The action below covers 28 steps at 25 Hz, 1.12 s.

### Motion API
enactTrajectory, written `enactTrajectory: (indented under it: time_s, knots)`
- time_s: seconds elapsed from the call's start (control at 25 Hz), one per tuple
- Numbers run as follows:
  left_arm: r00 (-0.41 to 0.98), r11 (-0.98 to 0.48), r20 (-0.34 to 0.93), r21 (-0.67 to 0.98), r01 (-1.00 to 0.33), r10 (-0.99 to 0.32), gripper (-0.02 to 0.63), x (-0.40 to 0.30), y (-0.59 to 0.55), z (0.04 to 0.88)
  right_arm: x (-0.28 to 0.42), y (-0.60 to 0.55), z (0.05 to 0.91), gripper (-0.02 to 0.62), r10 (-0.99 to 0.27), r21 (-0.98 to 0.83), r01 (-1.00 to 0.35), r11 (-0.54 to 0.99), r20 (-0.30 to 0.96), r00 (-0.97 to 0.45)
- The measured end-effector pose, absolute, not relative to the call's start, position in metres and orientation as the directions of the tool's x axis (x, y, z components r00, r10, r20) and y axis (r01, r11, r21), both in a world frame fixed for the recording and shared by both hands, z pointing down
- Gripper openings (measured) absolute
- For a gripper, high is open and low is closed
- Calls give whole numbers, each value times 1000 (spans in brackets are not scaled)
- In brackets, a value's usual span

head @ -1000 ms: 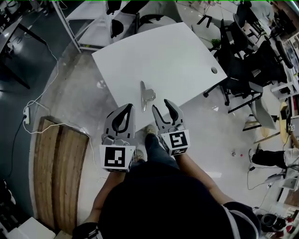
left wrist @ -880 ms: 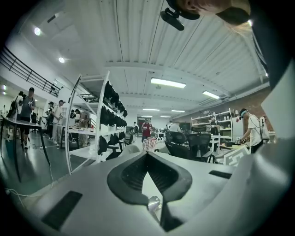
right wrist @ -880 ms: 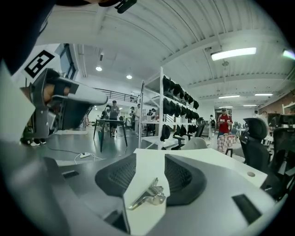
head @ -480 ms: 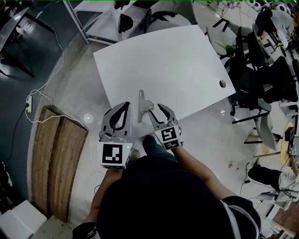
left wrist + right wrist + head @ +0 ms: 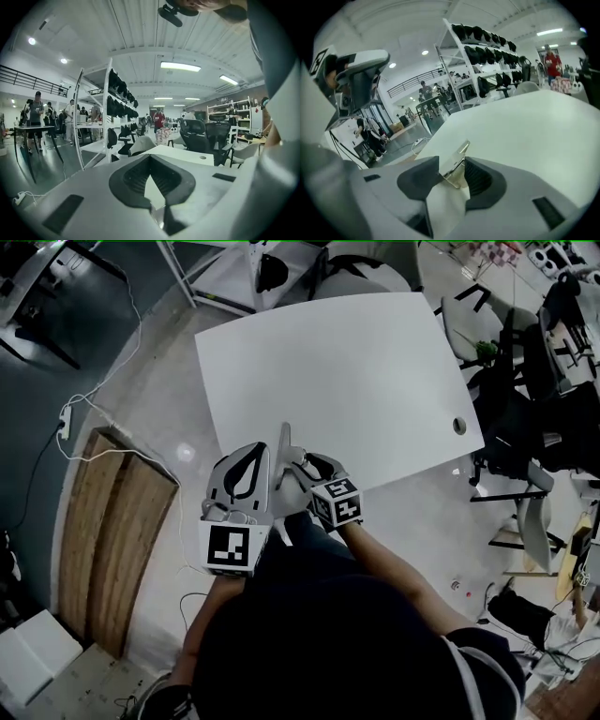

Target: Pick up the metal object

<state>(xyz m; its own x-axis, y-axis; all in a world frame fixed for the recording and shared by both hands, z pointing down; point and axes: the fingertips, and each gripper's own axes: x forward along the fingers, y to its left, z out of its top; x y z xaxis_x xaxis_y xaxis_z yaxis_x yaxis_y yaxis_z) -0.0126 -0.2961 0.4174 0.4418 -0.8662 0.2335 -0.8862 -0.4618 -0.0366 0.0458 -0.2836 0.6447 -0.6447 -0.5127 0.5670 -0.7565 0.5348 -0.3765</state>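
Observation:
The metal object (image 5: 284, 442), a long thin strip with a bracket at its near end, lies on the white table (image 5: 337, 362) close to the near edge. My right gripper (image 5: 302, 465) has its jaws closed round the near end of the strip. In the right gripper view the shiny bracket (image 5: 459, 154) sits between the two dark pads (image 5: 480, 176), still resting on the table. My left gripper (image 5: 255, 457) hangs just left of the strip at the table's edge, shut with nothing in it; its tips (image 5: 150, 159) meet.
A cable hole (image 5: 458, 425) is in the table's right corner. Office chairs (image 5: 534, 371) stand to the right, a shelving rack (image 5: 234, 277) behind the table. Wooden boards (image 5: 112, 540) and a power strip with cable (image 5: 64, 423) lie on the floor at left.
My right gripper has moved forward and left onto the near end of the metal strip, and its jaws have narrowed from wide open. The left gripper has kept its place.

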Motion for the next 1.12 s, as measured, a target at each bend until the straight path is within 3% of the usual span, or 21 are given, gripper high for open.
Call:
enactTrajectory:
  time_s: [0.28,0.68,1.12]
  knots:
    - [444,-465,242,-32,-885,-863,21,-14,-299,419,44,-284,661,151,-417,-628,-696,347,562,-715]
    - [470,-491,238,-33,-871,-850,21,-33,-299,415,37,-282,669,57,-394,-802,-593,76,522,-757]
    - [492,-507,230,-10,-862,-840,21,-52,-298,418,43,-303,621,43,-544,-829,-556,63,439,-715]
